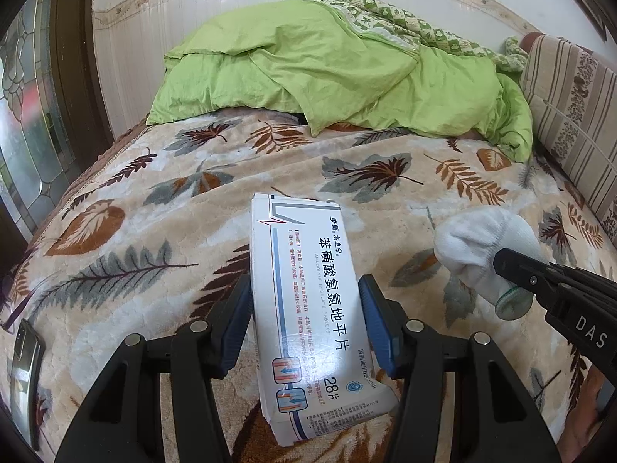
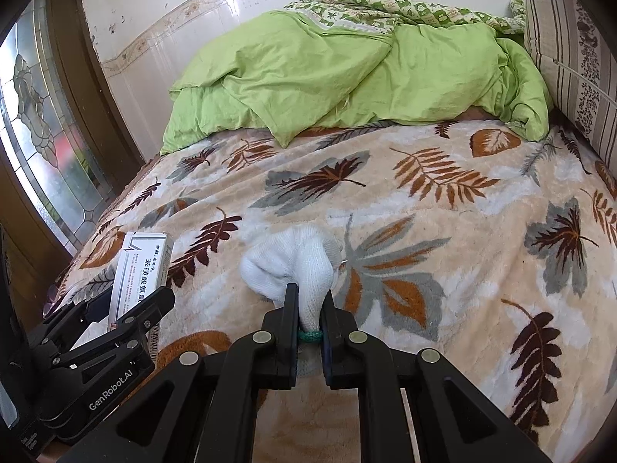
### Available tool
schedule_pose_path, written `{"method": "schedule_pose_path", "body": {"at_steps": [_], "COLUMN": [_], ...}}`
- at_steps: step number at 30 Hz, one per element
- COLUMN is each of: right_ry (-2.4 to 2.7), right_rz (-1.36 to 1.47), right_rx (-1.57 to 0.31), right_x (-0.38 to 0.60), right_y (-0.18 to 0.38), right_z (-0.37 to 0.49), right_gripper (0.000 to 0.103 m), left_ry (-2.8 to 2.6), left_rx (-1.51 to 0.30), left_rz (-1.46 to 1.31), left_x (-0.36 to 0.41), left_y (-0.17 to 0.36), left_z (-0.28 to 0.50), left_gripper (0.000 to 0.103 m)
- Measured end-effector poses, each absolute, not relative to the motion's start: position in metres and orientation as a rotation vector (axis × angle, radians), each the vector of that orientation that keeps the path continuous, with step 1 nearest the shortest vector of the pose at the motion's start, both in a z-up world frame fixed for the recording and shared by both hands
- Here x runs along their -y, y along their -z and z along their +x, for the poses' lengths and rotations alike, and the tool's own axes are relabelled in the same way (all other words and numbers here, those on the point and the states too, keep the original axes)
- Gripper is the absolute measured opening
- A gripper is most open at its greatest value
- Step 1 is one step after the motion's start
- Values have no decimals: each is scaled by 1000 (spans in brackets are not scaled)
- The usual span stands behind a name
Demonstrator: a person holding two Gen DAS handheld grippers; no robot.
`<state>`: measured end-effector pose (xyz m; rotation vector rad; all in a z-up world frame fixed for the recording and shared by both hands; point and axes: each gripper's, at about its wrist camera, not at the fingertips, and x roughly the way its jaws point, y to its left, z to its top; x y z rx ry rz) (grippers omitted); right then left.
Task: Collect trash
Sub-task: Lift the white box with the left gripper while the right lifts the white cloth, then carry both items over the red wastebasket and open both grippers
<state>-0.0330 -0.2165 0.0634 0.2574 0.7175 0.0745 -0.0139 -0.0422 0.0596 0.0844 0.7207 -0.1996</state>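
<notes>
My left gripper [image 1: 304, 301] is shut on a white medicine box [image 1: 308, 301] with blue lines and Chinese print, held just above the leaf-patterned blanket. The box also shows at the left of the right wrist view [image 2: 140, 270], in the left gripper [image 2: 131, 308]. My right gripper [image 2: 310, 308] is shut on a white knit glove [image 2: 297, 266] with a green cuff, bunched and held over the blanket. In the left wrist view the glove [image 1: 486, 247] hangs from the right gripper's fingers [image 1: 516, 266] at the right.
A beige blanket [image 2: 443, 231] with brown and grey leaves covers the bed. A crumpled green quilt [image 1: 327, 73] lies at the far end. A striped cushion [image 1: 574, 112] stands at the right. A dark phone [image 1: 25, 370] lies at the left edge. A glass door [image 2: 42, 135] is on the left.
</notes>
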Motion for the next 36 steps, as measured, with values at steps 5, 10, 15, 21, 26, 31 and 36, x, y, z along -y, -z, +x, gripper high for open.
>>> {"method": "schedule_pose_path", "body": {"at_steps": [5, 10, 15, 21, 26, 31, 36], "right_ry": [-67, -62, -44, -16, 5, 38, 68], "right_rz": [268, 322, 352, 413, 444, 457, 475], "right_rx": [-707, -698, -658, -626, -606, -582, -537], "right_x": [219, 228, 235, 249, 263, 277, 289], "right_y": [-66, -73, -87, -98, -109, -124, -143], "right_z": [-36, -52, -79, -133, -181, -231, -278], "right_gripper": [9, 9, 9, 9, 9, 9, 10], "left_ry": [207, 220, 251, 298, 352, 407, 440], "left_rx": [-715, -708, -684, -641, -640, -616, -596], "left_rz": [89, 86, 110, 138, 160, 184, 195], "left_x": [46, 49, 58, 68, 80, 95, 106], "left_y": [-63, -67, -75, -92, -100, -112, -125], "left_z": [-17, -26, -46, -84, -118, -152, -185], "left_gripper": [54, 54, 54, 54, 54, 54, 54]}}
